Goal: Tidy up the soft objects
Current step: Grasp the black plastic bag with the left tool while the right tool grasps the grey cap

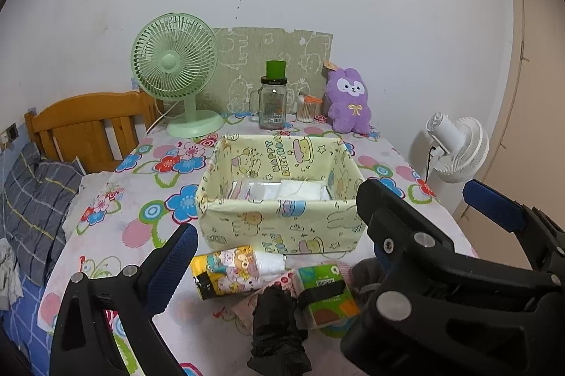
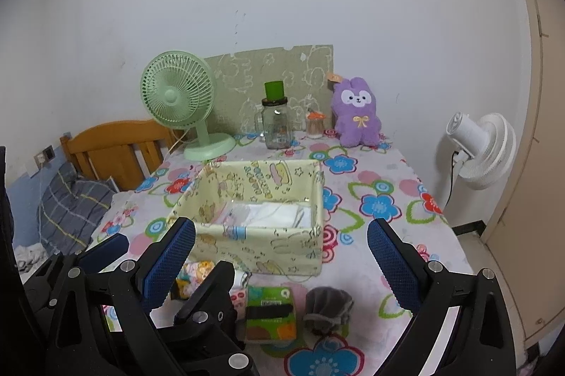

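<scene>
1. A pale yellow fabric basket (image 1: 282,220) sits in the middle of a table covered by a flowered cloth (image 1: 155,164); its inner wall carries cartoon figures and the words "HAPPY BIRTHDAY", seen upside down.
2. Inside the basket lie white folded items (image 1: 303,190) and a clear plastic packet (image 1: 247,189), flat on the bottom.
3. On the cloth in front of the basket lies a row of soft things: a yellow tissue pack (image 1: 229,270) printed with cartoon animals, a pink-patterned pack (image 1: 286,280) just beside it, a green tissue pack (image 2: 272,316) whose small print is too blurred to read, a black crumpled cloth (image 1: 279,323), and a grey bundle (image 2: 328,309) to the right of the green pack.
4. The left gripper (image 1: 275,256) hangs above these packs with its blue-padded fingers spread wide, holding nothing.
5. The right gripper (image 2: 282,259) likewise stands wide and empty, its pads framing the basket's near wall.
6. At the back of the table stand a green desk fan (image 1: 174,72), a glass jar (image 1: 273,104) with a green-topped lid and illegible printing, a tub of cotton swabs (image 1: 307,109), and a purple plush rabbit (image 1: 348,104) with a yellow bow.
7. A white fan (image 2: 480,150) stands off the table's right edge.
</scene>
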`<state>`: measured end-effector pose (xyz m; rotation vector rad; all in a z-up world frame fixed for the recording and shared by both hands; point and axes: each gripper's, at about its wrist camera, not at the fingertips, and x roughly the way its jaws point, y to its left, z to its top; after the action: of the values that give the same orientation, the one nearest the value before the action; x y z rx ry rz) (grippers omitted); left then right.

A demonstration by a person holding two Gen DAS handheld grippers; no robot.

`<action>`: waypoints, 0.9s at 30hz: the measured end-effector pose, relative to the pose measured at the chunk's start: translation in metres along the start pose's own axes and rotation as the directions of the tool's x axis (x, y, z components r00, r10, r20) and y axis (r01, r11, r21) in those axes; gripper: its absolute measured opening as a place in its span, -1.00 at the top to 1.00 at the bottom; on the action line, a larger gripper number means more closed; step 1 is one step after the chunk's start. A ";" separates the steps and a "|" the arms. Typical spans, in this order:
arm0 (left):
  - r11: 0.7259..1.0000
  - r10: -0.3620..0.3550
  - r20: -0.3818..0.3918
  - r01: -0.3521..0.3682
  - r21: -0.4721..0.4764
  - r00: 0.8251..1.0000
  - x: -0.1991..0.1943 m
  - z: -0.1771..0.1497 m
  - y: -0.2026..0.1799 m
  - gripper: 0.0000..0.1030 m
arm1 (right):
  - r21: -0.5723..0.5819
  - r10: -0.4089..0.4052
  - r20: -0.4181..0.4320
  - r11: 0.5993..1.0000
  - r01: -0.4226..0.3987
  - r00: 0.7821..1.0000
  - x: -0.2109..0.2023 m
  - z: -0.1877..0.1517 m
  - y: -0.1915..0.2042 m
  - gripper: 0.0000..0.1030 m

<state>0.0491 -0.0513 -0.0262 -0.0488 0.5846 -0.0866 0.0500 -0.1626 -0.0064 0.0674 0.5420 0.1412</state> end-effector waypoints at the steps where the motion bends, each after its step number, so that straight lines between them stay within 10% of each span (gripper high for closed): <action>1: 1.000 0.003 0.003 -0.003 -0.001 1.000 0.000 -0.003 0.000 -0.96 | -0.002 0.001 0.003 1.000 -0.001 1.000 -0.001 -0.002 0.000 -0.93; 27: 1.000 -0.020 -0.126 0.021 0.004 0.992 0.036 -0.060 0.008 -0.79 | 0.023 -0.023 -0.094 0.999 0.025 0.995 0.031 -0.066 -0.002 -0.93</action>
<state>0.0463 -0.0475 -0.0962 -0.0441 0.7100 -0.1120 0.0422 -0.1578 -0.0787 0.0782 0.6376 0.1144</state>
